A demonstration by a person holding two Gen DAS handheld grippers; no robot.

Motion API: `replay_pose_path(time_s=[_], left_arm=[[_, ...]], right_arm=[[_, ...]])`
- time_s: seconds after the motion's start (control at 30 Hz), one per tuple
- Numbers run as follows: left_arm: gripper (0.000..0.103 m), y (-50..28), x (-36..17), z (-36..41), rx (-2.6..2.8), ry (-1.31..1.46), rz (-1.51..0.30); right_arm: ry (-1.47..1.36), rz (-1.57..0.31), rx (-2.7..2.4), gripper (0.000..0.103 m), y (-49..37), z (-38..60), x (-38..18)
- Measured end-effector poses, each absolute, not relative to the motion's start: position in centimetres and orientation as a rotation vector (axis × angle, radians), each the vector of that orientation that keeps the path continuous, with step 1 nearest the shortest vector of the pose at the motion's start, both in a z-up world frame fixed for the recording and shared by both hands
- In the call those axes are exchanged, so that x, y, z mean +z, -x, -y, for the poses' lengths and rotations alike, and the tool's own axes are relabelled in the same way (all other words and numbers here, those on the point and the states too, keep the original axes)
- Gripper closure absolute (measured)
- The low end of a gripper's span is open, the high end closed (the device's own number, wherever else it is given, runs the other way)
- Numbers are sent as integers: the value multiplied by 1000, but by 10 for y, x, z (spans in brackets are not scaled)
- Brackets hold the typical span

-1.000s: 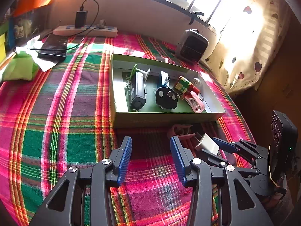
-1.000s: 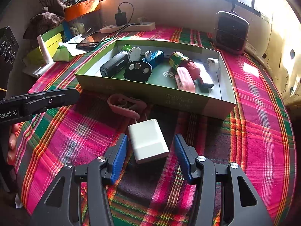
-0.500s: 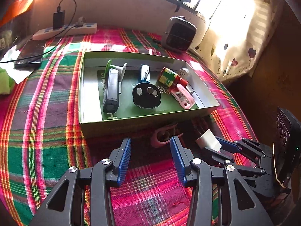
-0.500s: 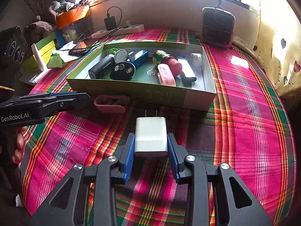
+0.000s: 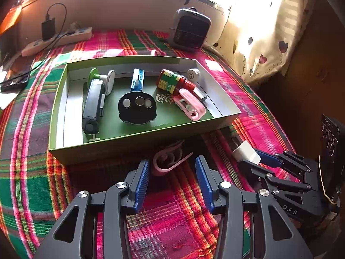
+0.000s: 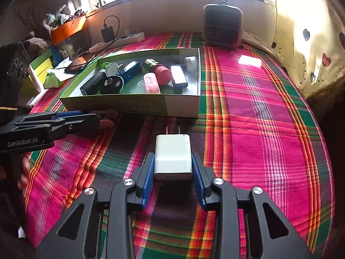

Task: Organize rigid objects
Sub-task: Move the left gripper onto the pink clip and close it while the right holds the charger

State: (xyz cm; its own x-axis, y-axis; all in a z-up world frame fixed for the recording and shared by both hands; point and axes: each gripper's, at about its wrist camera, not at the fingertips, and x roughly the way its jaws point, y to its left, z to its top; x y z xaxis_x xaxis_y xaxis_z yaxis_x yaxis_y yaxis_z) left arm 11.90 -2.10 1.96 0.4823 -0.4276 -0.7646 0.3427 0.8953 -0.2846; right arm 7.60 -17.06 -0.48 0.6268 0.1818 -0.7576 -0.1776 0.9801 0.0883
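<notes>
A white plug charger (image 6: pixel 173 155) sits clamped between the blue pads of my right gripper (image 6: pixel 173 168), prongs pointing toward the green box (image 6: pixel 140 105). The left wrist view shows that same charger (image 5: pixel 245 152) in the right gripper (image 5: pixel 251 160), low over the plaid cloth. My left gripper (image 5: pixel 172 177) is open, and a pink clip (image 5: pixel 166 161) lies on the cloth just at its fingertips, untouched. Inside the box (image 5: pixel 129 142) lie a black trimmer (image 5: pixel 92 108), a black round case (image 5: pixel 137 110), a red-capped bottle (image 5: pixel 174 82) and another pink clip (image 5: pixel 190 104).
A small heater (image 5: pixel 192 29) stands behind the box by the wall. A power strip (image 5: pixel 58 41) with a plugged charger and a phone (image 5: pixel 15 79) lie at the back left. The table edge and a curtain (image 5: pixel 269 43) run along the right.
My right gripper has shut on the white charger, which now points at the box. The left gripper has moved so that the pink clip on the cloth lies at its fingertips.
</notes>
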Motion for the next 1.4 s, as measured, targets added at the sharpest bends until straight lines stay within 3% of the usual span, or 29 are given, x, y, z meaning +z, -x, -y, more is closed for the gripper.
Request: replay_pose_path(time_s=[1.4], left_arm=[[61,-119,12,67,-400,-67,-923]], right_arm=[[50,-872,178,68,-84,183,-6]])
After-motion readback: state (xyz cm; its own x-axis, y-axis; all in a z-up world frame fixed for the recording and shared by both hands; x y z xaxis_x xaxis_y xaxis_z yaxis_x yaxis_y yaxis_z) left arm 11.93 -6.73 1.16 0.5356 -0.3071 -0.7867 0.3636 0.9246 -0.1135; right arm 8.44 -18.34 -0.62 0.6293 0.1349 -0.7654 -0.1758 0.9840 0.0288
